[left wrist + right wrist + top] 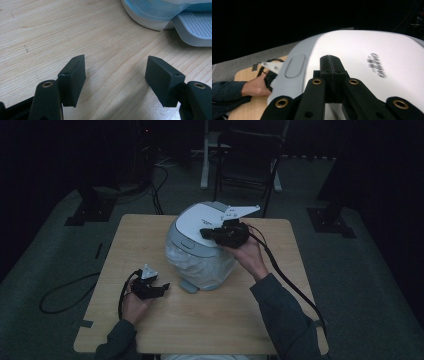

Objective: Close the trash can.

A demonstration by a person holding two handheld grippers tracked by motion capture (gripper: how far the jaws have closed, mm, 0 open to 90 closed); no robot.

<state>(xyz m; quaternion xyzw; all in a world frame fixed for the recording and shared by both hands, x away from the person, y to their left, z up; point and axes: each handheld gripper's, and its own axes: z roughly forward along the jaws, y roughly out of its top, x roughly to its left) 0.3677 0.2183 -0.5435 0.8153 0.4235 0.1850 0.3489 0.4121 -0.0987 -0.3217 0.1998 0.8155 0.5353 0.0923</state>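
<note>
The pedal bin [200,252] stands mid-table; the right gripper [206,233], jaws pressed together with nothing between, rests on its white lid [362,55], seemingly to push it shut; the left gripper [116,75] waits spread beside the foot pedal [195,27], apparently out of the way.

A grey-and-white bin [202,250] stands mid-table [150,320]. The right tool [207,233] rests on its white lid [200,217]; the left tool [162,287] sits low on the table, near the bin's pedal [189,286].
</note>
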